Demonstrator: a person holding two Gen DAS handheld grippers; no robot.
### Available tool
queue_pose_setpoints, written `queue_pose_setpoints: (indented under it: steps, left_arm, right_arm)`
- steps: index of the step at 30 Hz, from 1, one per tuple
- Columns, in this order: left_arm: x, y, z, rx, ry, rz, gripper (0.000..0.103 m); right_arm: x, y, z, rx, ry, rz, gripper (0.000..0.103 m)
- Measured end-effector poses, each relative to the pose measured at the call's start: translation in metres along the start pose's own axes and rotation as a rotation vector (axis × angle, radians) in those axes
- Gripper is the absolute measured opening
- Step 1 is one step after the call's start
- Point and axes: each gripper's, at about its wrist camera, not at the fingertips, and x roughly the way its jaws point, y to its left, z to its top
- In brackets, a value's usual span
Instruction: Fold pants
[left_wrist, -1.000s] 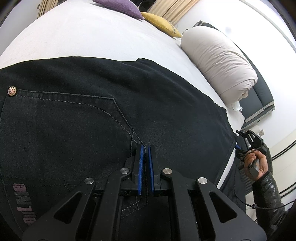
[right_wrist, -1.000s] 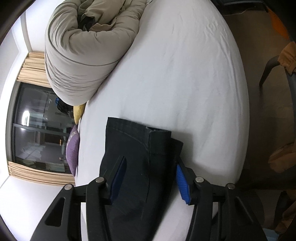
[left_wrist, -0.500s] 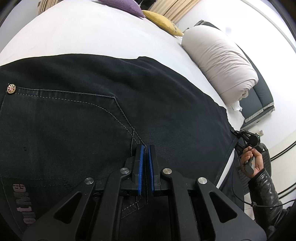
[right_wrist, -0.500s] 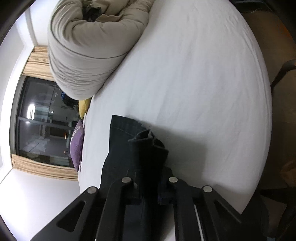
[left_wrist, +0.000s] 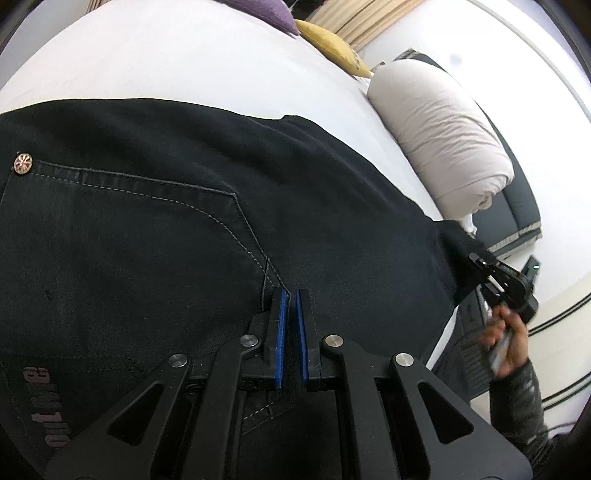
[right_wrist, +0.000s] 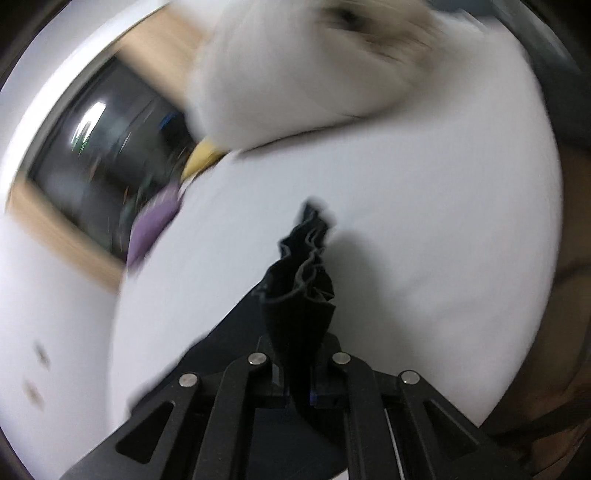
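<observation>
Black jeans (left_wrist: 184, 221) lie flat on the white bed (left_wrist: 166, 62), back pocket and a metal rivet showing. My left gripper (left_wrist: 290, 295) is shut and rests on the seat of the jeans near the pocket corner; whether cloth is pinched between its blue pads is not clear. My right gripper (right_wrist: 297, 380) is shut on the bunched leg hem of the jeans (right_wrist: 303, 273) and holds it lifted above the bed. It also shows in the left wrist view (left_wrist: 480, 264), at the far right end of the jeans.
A rolled beige duvet (left_wrist: 443, 140) lies along the far side of the bed. A yellow pillow (left_wrist: 332, 44) and a purple pillow (left_wrist: 266, 7) sit at the head. A dark window (right_wrist: 107, 155) and curtains are beyond. The right wrist view is blurred by motion.
My right gripper closed on the leg hem, then lifted it off the bed and swung. The left gripper stayed shut in place on the seat.
</observation>
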Motion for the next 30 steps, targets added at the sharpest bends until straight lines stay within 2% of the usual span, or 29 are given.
queue_pose_setpoints:
  steps: [3,5,8,9,10,12,13,14,16,17,22,24,26,27,29,30]
  left_arm:
    - [-0.001,-0.002,0.001,-0.017,0.000,0.005,0.006]
    - [-0.001,-0.002,0.001,-0.028,0.003,0.002,0.006]
    - [-0.002,-0.002,0.002,-0.058,0.011,-0.019,0.011]
    - [-0.002,-0.002,0.002,-0.068,0.013,-0.030,0.015]
    - [-0.003,-0.002,0.002,-0.076,0.013,-0.042,0.022]
    - [-0.005,-0.006,0.002,-0.092,0.007,-0.082,0.045]
    - [-0.006,-0.010,0.003,-0.099,-0.003,-0.112,0.063]
    - [-0.006,-0.014,0.005,-0.104,-0.009,-0.130,0.077]
    - [-0.003,-0.023,0.008,-0.116,-0.008,-0.148,0.088]
    - [-0.001,-0.027,0.011,-0.126,-0.002,-0.165,0.089]
    - [0.020,-0.039,0.033,-0.200,0.072,-0.254,0.089]
    - [0.028,-0.042,0.040,-0.209,0.101,-0.247,0.089]
    - [0.035,-0.042,0.044,-0.213,0.114,-0.237,0.084]
    - [0.037,-0.042,0.044,-0.213,0.117,-0.237,0.077]
    - [0.040,-0.039,0.041,-0.213,0.142,-0.238,0.029]
    - [0.040,-0.036,0.038,-0.216,0.154,-0.219,0.025]
  right_arm:
    - [-0.007,0.088,-0.043,-0.352,0.023,-0.007,0.007]
    - [-0.008,0.144,-0.094,-0.610,0.032,-0.001,0.007]
    - [0.008,0.193,-0.166,-0.884,0.087,0.010,0.007]
    - [0.014,0.198,-0.181,-0.926,0.110,0.003,0.007]
    - [0.022,0.204,-0.197,-0.959,0.134,-0.011,0.007]
    - [0.026,0.208,-0.207,-0.967,0.141,-0.009,0.007]
    - [0.025,0.209,-0.208,-0.972,0.137,-0.012,0.007]
    - [0.023,0.211,-0.208,-0.988,0.122,-0.023,0.007]
    - [0.022,0.214,-0.207,-1.010,0.101,-0.037,0.007]
    - [0.021,0.216,-0.207,-1.016,0.095,-0.043,0.007]
    - [0.012,0.229,-0.223,-1.109,0.051,-0.067,0.007]
    - [0.005,0.232,-0.232,-1.156,0.038,-0.061,0.008]
    - [0.002,0.240,-0.243,-1.204,0.028,-0.041,0.008]
    - [-0.001,0.243,-0.248,-1.222,0.024,-0.032,0.008]
    - [-0.003,0.248,-0.259,-1.271,0.020,-0.020,0.008]
    - [-0.003,0.249,-0.263,-1.291,0.019,-0.017,0.008]
